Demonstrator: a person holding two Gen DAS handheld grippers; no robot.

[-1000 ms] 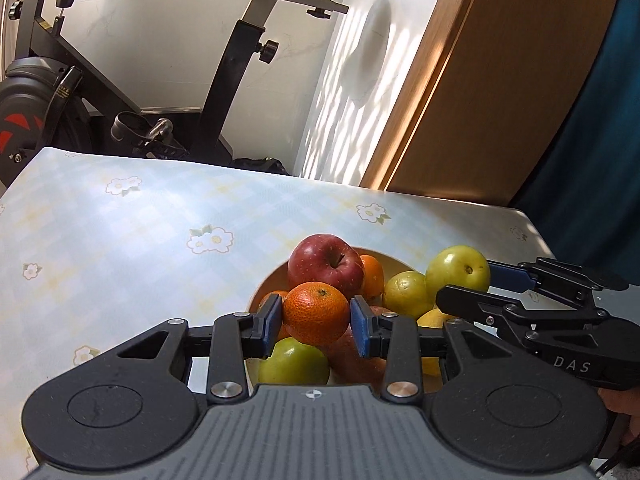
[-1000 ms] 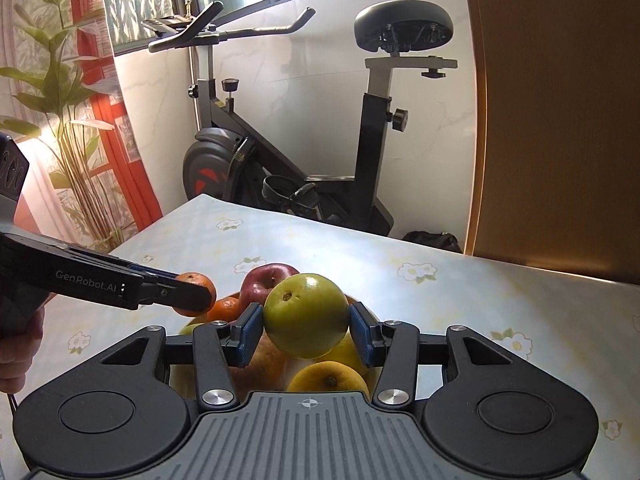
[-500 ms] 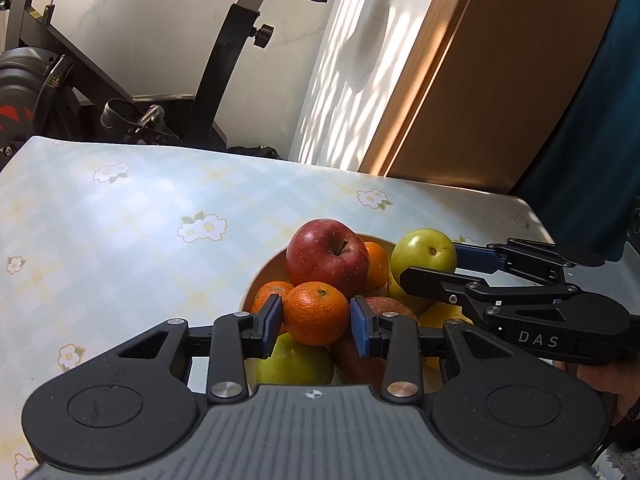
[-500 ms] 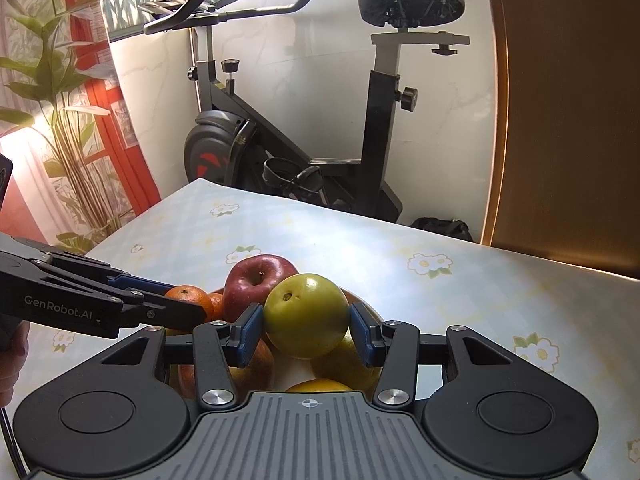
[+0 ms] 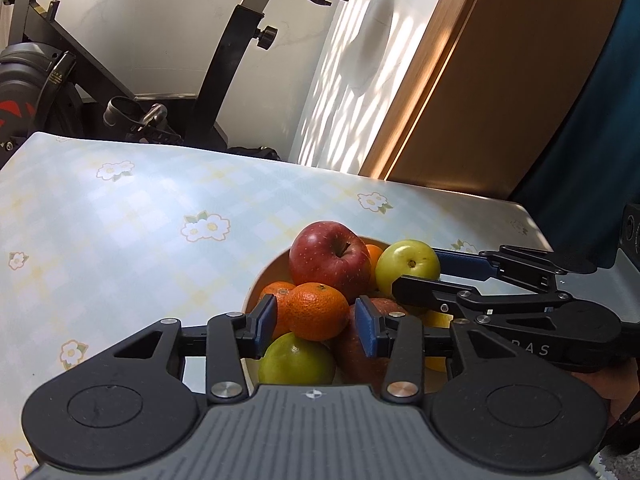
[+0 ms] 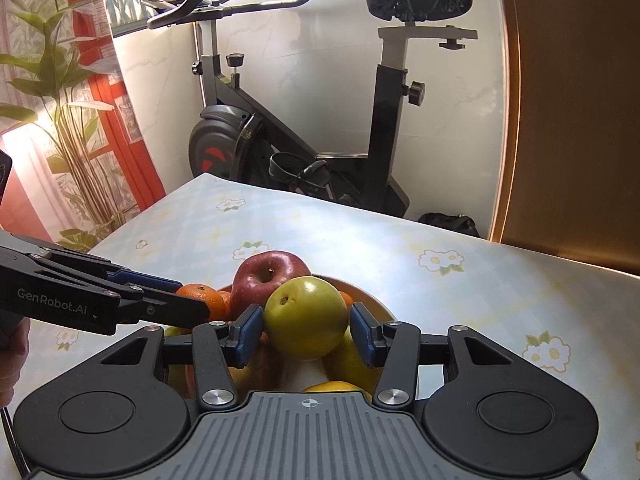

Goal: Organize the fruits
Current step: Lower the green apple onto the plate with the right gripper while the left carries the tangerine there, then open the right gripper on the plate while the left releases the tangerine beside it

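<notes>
On the left, the left gripper (image 5: 316, 320) has just been opening: its fingers (image 5: 265, 322) now stand slightly off the mandarin (image 5: 318, 310), which rests on the heaped fruit bowl (image 5: 260, 280) on the desk (image 5: 120, 240). This looks like the release step. To the right, the right gripper (image 6: 306, 330) brackets the green apple (image 6: 306, 316) atop the same pile, fingers close against it, barely clear. Next, both should probably part wider and withdraw upward without nudging the red apple (image 5: 330, 258).
</notes>
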